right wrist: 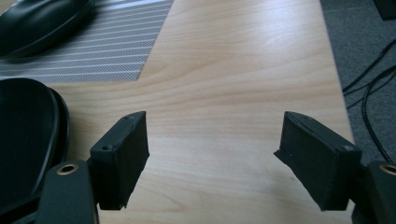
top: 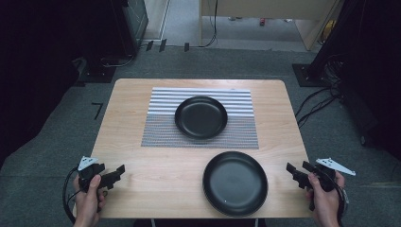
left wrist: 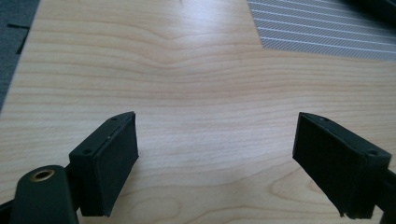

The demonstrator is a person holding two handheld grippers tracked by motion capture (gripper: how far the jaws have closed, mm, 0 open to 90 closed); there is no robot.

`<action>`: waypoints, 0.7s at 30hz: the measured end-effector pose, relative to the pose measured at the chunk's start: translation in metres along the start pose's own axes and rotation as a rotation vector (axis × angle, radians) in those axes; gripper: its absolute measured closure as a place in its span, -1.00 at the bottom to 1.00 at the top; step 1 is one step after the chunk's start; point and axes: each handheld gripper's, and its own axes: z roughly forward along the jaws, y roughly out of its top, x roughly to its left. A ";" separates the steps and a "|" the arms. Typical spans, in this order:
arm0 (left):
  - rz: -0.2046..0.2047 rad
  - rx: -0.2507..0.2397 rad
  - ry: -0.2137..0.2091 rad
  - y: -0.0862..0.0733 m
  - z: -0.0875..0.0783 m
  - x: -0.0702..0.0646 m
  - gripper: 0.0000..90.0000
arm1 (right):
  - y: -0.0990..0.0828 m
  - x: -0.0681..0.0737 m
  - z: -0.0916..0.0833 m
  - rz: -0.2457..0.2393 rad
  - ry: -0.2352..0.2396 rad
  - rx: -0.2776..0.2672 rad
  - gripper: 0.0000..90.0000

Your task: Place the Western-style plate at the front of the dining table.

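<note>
A light wooden table carries a grey striped placemat with a black plate resting on it. A second black plate sits on bare wood near the front edge, just clear of the mat. The left gripper hovers at the table's front left corner, jaws spread wide and empty. The right gripper hangs at the front right edge, likewise wide open and holding nothing, beside the nearer plate. Dark cables trail over the grey carpet right of the table.

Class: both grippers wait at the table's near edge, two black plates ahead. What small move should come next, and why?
Probably ease the right gripper left toward the near plate. Its jaws stand open and empty, and that plate lies beside it on bare wood, off the striped mat.
</note>
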 end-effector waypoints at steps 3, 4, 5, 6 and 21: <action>0.001 -0.002 0.014 -0.003 -0.003 0.004 -0.69 | -0.004 -0.004 -0.003 0.002 -0.007 0.004 -0.47; 0.002 -0.001 0.019 -0.004 -0.004 0.005 -0.69 | -0.006 -0.005 -0.004 0.003 -0.009 0.007 -0.47; 0.000 -0.001 0.025 -0.006 -0.005 0.007 -0.69 | -0.010 -0.009 -0.007 0.009 -0.015 0.015 -0.47; 0.000 -0.001 0.025 -0.006 -0.005 0.007 -0.69 | -0.010 -0.009 -0.007 0.009 -0.015 0.015 -0.47; 0.099 0.013 0.121 -0.021 -0.006 0.008 -0.69 | -0.027 -0.007 0.000 -0.023 -0.042 0.059 -0.49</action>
